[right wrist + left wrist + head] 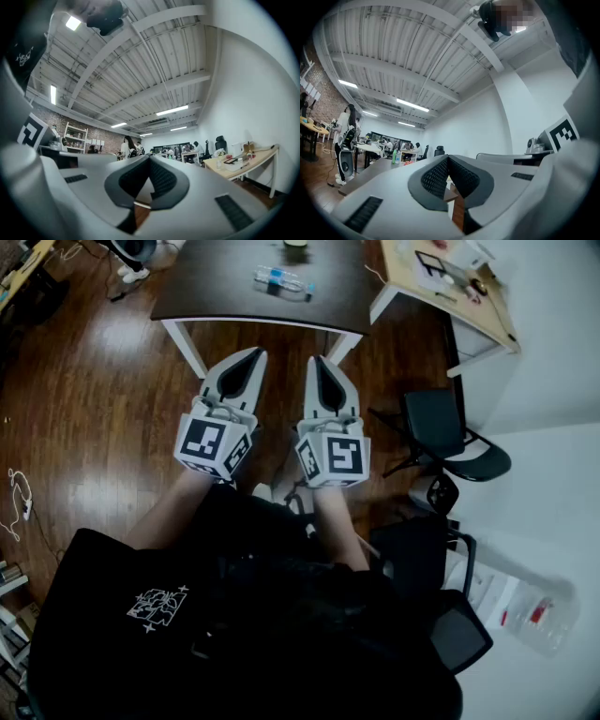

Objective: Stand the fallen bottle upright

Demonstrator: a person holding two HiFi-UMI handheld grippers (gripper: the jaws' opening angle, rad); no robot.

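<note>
A clear plastic bottle (281, 279) with a blue label lies on its side on the dark table (211, 292) at the top of the head view. Both grippers are held level over the wooden floor, short of the table's near edge and well apart from the bottle. My left gripper (257, 353) is shut, its dark pads meeting with nothing between them. My right gripper (317, 360) beside it also looks shut and empty. In the left gripper view the left gripper (447, 160) points over the tabletop (370, 171). The right gripper (150, 160) shows its pads touching in the right gripper view. Neither gripper view shows the bottle.
A light wooden desk (450, 292) with small items stands at the upper right. Black office chairs (452, 435) sit to my right on the floor. Far across the room are more desks and several people (127, 147). A white wall runs along the right.
</note>
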